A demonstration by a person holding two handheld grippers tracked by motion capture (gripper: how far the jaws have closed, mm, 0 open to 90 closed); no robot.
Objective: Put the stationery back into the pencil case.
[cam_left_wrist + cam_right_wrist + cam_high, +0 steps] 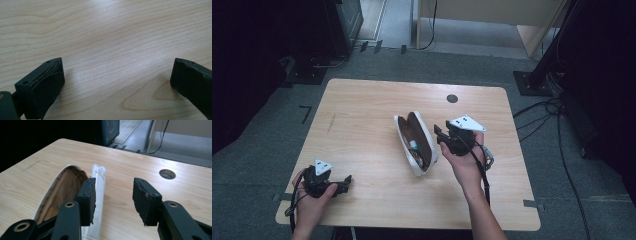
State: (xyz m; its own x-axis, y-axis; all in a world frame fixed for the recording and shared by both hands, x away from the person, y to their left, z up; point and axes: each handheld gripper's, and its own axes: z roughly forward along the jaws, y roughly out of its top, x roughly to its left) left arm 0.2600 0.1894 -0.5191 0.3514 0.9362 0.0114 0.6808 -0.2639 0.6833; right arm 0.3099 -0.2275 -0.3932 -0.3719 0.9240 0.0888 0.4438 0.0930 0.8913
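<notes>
Right gripper (441,135): jaws parted a fair bit, nothing between them, held in the right hand (467,162) just right of the case
Right gripper up close (113,195): left jaw sits over the case's white edge, right jaw over bare wood
Left gripper (344,182): near the front-left corner of the table, well apart from the case, gripped by the left hand (312,200)
Left gripper up close (117,75): jaws spread wide, just wood grain between them, holding nothing
Glasses case (416,142): open, white outside, brown lining, lying mid-table at a slant, just beside the right gripper's tips; touching or not, can't tell
Same case from the right gripper view (62,192): brown inside showing, white lid edge next to the left jaw
Inside the case: something brownish with a small pale bit, too blurry to call
Count: one case, two grippers, two hands
Table (362,110): light wood, one round cable hole (452,98) near the far edge
In the way: nothing lying between right gripper and case
</notes>
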